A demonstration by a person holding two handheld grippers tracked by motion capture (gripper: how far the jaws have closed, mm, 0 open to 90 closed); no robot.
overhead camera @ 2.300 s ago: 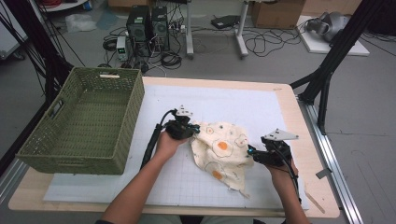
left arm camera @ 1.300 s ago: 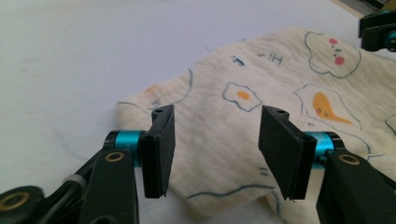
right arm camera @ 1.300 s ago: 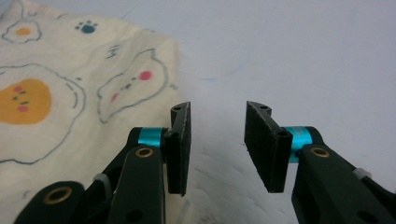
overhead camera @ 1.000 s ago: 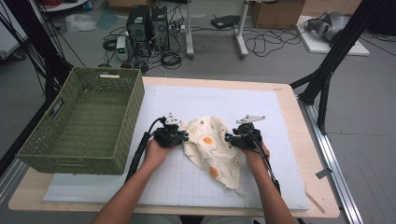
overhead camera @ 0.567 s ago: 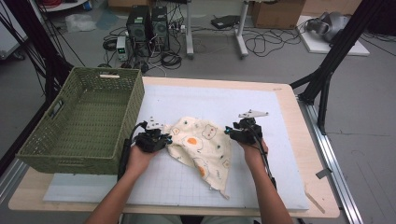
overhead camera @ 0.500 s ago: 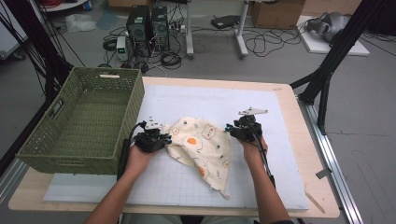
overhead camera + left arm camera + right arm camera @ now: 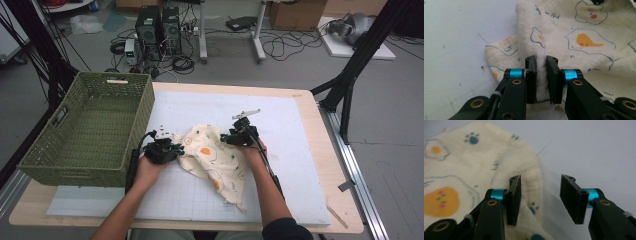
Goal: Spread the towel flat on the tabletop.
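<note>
A cream quilted cloth printed with fried eggs and paw marks (image 7: 212,157) lies crumpled on the white gridded mat (image 7: 300,165) that covers the wooden table (image 7: 320,107), roughly at the centre of the mat, with one corner trailing toward 5 o'clock. The left gripper (image 7: 172,148) sits at the cloth's 9 o'clock edge, held in the person's left hand (image 7: 150,167); in the left gripper view its black jaws are drawn narrow and pinch a raised fold of the cloth (image 7: 541,75) between the pads. The right gripper (image 7: 227,137) is at the cloth's 1 o'clock edge, held in the right hand (image 7: 252,150). In the right gripper view its jaws stand partly apart and have just been opening: the cloth's rolled hem (image 7: 531,185) lies against the left pad, while the right pad is clear of it, with bare mat showing in the gap. A green woven plastic basket (image 7: 85,130) stands at 9 o'clock from the cloth, just beside the left gripper, on the table's left side.
</note>
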